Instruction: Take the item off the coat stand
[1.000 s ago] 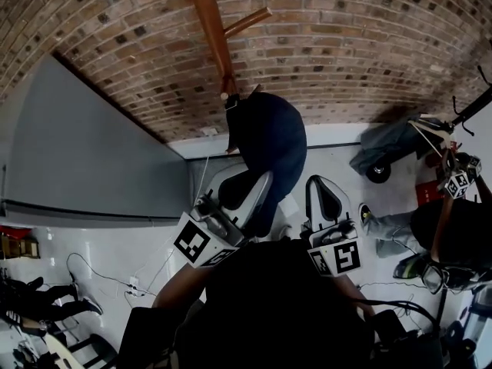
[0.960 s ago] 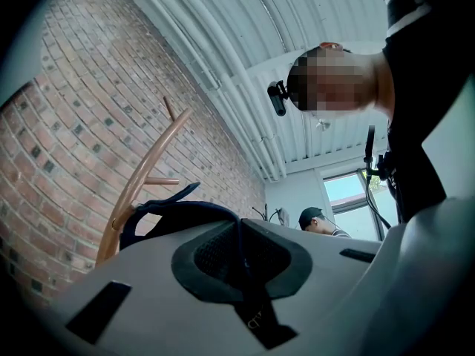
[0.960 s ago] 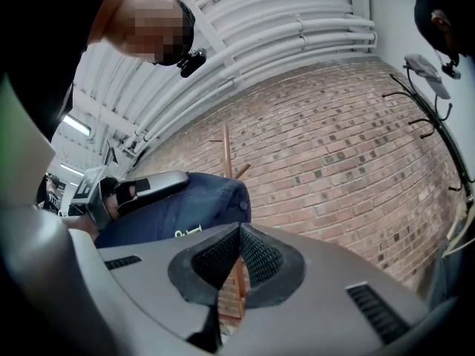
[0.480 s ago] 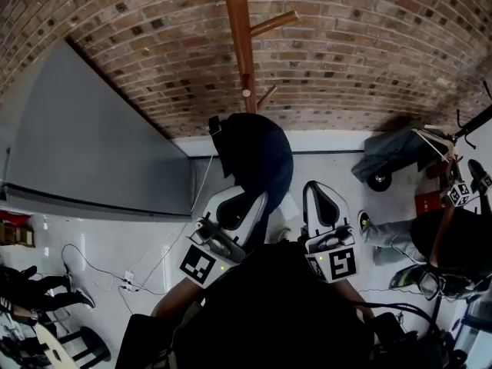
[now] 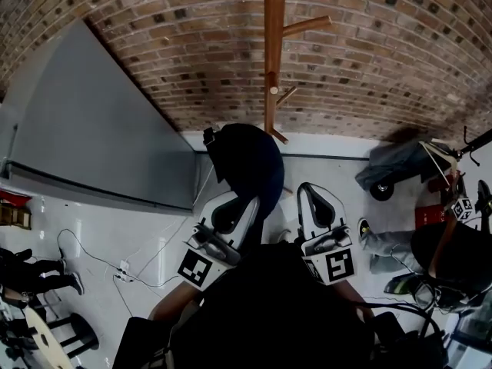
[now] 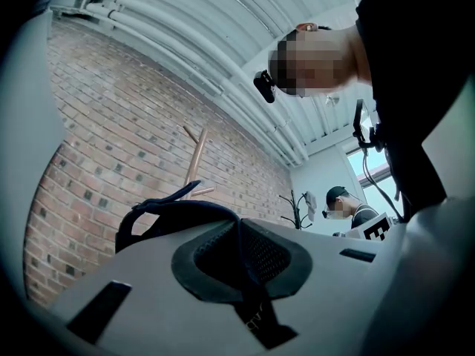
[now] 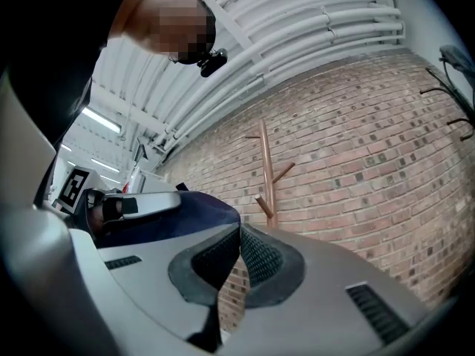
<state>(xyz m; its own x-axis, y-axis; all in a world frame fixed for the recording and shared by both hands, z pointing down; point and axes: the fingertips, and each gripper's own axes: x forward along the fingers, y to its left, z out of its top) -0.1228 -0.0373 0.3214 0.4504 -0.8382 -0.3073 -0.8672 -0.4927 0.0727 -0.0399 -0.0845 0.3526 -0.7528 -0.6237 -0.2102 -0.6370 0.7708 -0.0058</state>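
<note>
In the head view, the left gripper [image 5: 247,200] is reaching up and clamping the lower edge of a dark navy fabric item [image 5: 246,156] with a small black buckle at its top left corner. The item is hanging just in front of the base of a tall wooden coat stand with angled pegs [image 5: 274,52], which is standing against a red-brown brick wall [image 5: 384,52]. The right gripper [image 5: 315,194] is pointing up just beside the item, to its right. Each gripper is showing a black-and-white square marker, a pattern with no letters. A flat grey panel [image 5: 92,129] is leaning along the left.

In the left gripper view, the left gripper [image 6: 239,232] is pressing its jaws together on a dark strap of the navy item [image 6: 171,210], whose looped strap is arching above the jaws. Pale marks on the strap low in the gap are too small to read. The coat stand [image 6: 194,154] is standing behind, against the bricks.

In the right gripper view, the right gripper [image 7: 239,236] is holding its jaws together at the tips with nothing between them; only bricks are showing through the slit below. The navy item [image 7: 185,213] is sitting to the left, clear of the coat stand's [image 7: 265,169] pegs.
</note>
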